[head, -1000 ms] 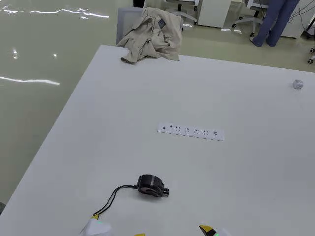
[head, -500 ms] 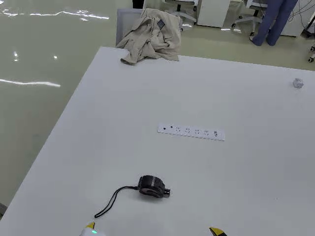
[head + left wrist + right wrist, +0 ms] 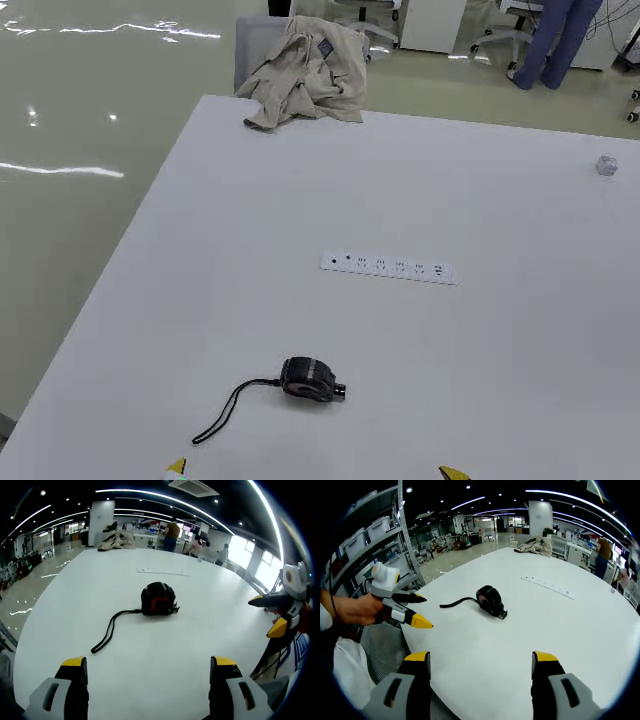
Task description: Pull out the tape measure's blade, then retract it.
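The tape measure [image 3: 312, 380] is black and round, lying on the white table [image 3: 250, 200] near its front, with its black wrist strap [image 3: 225, 412] curling to the left. No blade is drawn out. In the left gripper view the tape measure [image 3: 158, 599] lies ahead of my left gripper [image 3: 149, 662], which is open and holds nothing. My right gripper [image 3: 481, 656] is also open, a short way back from the tape measure [image 3: 491, 600]. One yellow fingertip [image 3: 177, 466] of the left gripper and one fingertip [image 3: 452, 473] of the right gripper peek in at the head view's bottom edge.
A white power strip [image 3: 388, 267] lies mid-table. A beige jacket [image 3: 305, 70] is draped over a chair at the far edge. A small crumpled clear object [image 3: 605, 165] sits far right. The table's left edge drops to the glossy floor [image 3: 70, 120].
Both grippers have drawn back toward the bottom edge of the head view, leaving only their tips in sight. The tape measure and strap lie as before.
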The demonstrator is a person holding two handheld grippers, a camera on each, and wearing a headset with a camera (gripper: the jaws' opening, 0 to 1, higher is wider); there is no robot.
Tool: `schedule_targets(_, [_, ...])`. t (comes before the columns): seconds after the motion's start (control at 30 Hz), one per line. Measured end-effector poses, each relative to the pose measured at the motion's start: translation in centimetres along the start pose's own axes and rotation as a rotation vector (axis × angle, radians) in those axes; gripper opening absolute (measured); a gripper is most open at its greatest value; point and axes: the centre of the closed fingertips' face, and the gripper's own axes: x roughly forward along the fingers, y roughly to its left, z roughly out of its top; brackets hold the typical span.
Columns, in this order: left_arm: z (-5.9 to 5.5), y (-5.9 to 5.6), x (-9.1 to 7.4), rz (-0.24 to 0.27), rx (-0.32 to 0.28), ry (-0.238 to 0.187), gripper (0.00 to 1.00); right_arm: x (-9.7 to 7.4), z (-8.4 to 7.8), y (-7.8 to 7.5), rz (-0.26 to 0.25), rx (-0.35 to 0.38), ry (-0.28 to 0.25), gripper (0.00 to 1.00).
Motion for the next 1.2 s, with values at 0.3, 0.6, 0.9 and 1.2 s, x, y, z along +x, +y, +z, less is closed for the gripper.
schedule_targets(0.3, [0.0,0.0,-1.0,-0.010,-0.004,0.005,1.00,-1.1,-0.1,-0.5,-0.025,0.015,0.002,0.88])
schedule_targets(0.6, [0.4,-0.2,-2.0,-0.013,-0.010,0.005,1.00,-2.2,0.1,-0.4,-0.046,0.024,0.002,0.91])
schedule_targets(0.9, [-0.4,-0.2,-2.8,-0.018,-0.014,0.031,1.00,-3.2,0.7,-0.3,-0.059,0.023,-0.009,0.93])
schedule_targets(1.2, [-1.2,-0.4,-3.5,-0.035,-0.016,0.052,1.00,-4.1,1.4,0.0,-0.065,0.017,-0.022,0.93])
